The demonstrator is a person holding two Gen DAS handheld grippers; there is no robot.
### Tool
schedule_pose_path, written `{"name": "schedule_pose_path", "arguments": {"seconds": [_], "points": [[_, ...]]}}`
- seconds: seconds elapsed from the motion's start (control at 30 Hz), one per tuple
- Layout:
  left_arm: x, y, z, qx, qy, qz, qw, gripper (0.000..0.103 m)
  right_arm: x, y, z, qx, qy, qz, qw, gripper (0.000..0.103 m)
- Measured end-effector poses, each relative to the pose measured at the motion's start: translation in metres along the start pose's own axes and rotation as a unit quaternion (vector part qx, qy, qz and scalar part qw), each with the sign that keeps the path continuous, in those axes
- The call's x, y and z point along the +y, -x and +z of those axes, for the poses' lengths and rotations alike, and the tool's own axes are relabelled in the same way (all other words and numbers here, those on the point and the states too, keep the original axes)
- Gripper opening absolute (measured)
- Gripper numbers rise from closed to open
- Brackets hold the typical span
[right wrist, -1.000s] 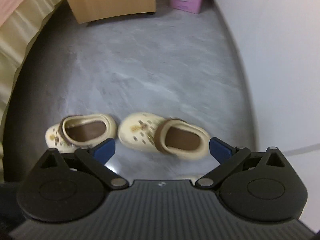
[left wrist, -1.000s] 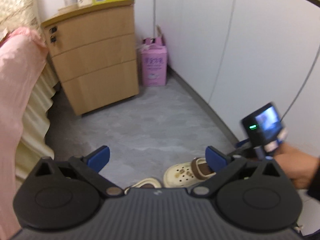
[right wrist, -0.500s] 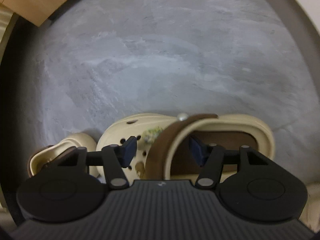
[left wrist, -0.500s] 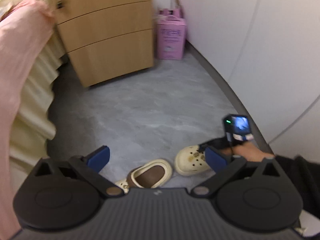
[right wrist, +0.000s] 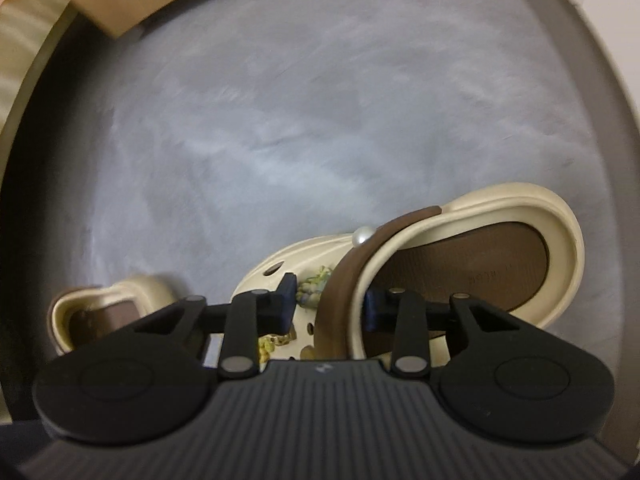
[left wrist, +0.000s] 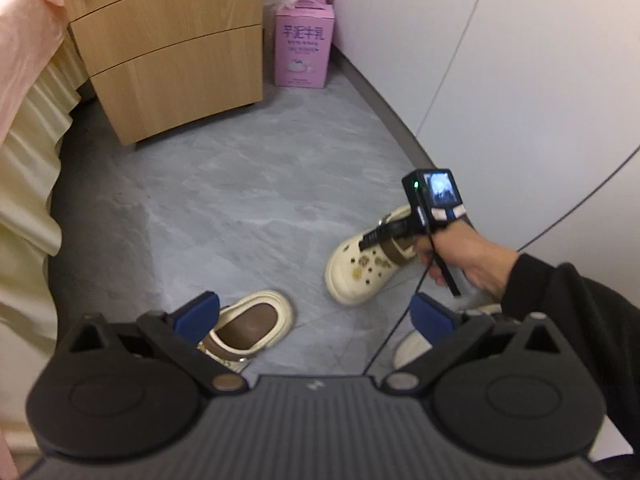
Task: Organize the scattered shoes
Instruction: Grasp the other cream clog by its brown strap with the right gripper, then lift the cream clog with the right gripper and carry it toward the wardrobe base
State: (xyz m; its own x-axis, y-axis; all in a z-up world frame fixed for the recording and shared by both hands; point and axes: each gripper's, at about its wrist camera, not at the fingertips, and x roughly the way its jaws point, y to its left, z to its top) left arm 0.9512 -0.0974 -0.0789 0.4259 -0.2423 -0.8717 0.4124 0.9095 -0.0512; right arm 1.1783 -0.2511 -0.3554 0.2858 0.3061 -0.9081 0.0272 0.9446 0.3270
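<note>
Fingers of the right gripper (right wrist: 328, 304) have just been closing on the brown strap (right wrist: 340, 300) of the cream clog (right wrist: 480, 248) at lower right – light, rubbery, best lifted there; left gripper (left wrist: 316, 316) fingers spread over its mate (left wrist: 250, 326).

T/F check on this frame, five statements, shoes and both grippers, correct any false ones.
1. The right gripper straddles the brown strap of a cream clog. True.
2. The left gripper holds a shoe. False: its jaws stand open with nothing between them.
3. The second clog lies on the floor. True.
4. The pink box sits on the drawer cabinet. False: it stands on the floor beside it.
5. The clogs are black. False: cream.
</note>
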Motion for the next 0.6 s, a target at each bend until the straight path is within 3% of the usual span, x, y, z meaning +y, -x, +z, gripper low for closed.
{"name": "schedule_pose_path", "arguments": {"seconds": [0.2,0.4,0.47,0.53,0.6], "points": [[-0.004,-0.006,0.003,0.001,-0.002,0.01,1.0,0.102,-0.055,0.002,0.002,-0.011,-0.049,-0.017,0.999,0.039],[0.003,-0.016,0.021,0.002,0.006,-0.001,1.0,0.102,-0.077,0.005,-0.008,-0.039,-0.063,-0.014,0.997,0.05],[0.005,-0.02,0.027,-0.009,-0.015,-0.01,0.9998,0.102,-0.072,0.01,-0.013,-0.062,-0.054,-0.034,0.996,0.081],[0.007,-0.027,0.029,-0.022,-0.061,-0.013,0.9978,0.102,-0.064,0.021,-0.02,-0.095,-0.042,-0.035,0.994,0.102],[0.007,-0.037,0.027,-0.02,-0.108,-0.009,0.9939,0.102,-0.058,0.032,-0.03,-0.13,-0.04,-0.041,0.99,0.103]]}}
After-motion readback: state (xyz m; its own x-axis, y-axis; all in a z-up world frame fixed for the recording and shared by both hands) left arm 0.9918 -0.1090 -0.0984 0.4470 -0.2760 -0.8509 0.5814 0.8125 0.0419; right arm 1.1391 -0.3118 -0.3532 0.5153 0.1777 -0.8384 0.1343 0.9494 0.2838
